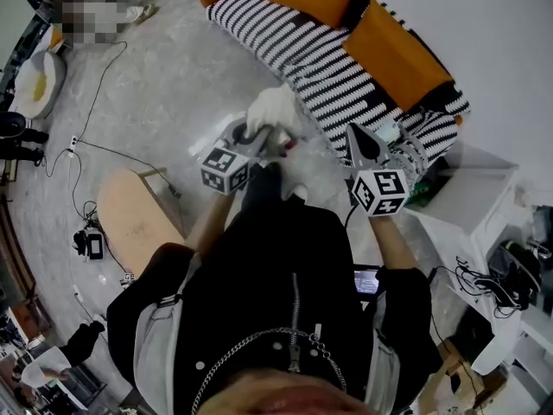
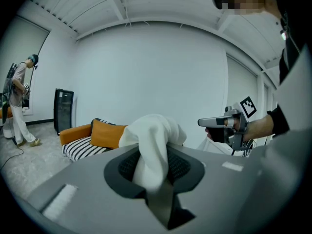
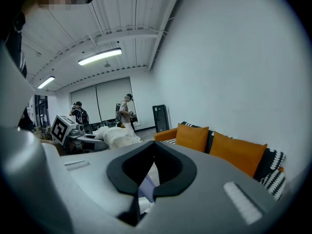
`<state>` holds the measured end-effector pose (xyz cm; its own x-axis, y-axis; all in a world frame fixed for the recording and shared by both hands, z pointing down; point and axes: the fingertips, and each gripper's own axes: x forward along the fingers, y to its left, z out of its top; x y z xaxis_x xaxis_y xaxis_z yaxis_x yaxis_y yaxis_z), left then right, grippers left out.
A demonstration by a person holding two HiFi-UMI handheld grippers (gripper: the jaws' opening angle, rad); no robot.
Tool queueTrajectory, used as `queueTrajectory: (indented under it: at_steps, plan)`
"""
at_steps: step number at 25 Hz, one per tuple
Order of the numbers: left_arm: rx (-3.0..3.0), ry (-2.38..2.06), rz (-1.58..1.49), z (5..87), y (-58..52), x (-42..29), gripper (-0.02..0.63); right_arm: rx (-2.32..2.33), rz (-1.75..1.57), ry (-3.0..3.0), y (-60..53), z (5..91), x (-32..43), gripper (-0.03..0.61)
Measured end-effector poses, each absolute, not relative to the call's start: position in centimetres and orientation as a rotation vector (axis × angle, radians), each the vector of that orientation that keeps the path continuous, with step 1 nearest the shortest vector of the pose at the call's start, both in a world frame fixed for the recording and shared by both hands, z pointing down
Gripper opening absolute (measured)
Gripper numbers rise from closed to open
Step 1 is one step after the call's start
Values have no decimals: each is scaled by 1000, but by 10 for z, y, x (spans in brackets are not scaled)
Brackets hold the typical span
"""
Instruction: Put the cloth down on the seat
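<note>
A person in a black zipped jacket [image 1: 285, 266] is standing on a grey floor [image 1: 164, 85], holding both tools out in front. The left hand-held gripper [image 1: 263, 137] is clamping a bunched white cloth [image 1: 275, 109], which is showing just beside the front edge of the striped sofa [image 1: 337, 80]. The right hand-held gripper [image 1: 361, 145] is pointing toward the sofa's near end, its jaws tapering together. Orange cushions [image 1: 393, 46] are lying along the sofa's back. A white cabinet [image 1: 471, 199] is standing at the right. Cables [image 1: 95, 150] are trailing across the floor near a tan wooden board [image 1: 138, 219].
</note>
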<state>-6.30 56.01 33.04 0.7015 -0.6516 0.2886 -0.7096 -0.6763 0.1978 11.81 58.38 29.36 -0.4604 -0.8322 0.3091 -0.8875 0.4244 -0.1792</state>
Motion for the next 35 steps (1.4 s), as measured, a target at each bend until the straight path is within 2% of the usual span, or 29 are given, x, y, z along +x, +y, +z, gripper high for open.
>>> queueTrajectory:
  at_steps: [15,35]
  plan:
    - [2608,-1014,319,335,501,-71,83,1574,578,-2451,531,305,102,2]
    - [2648,-948,315,340,315,-136,83,1548,582,-2401,354,303,24,3]
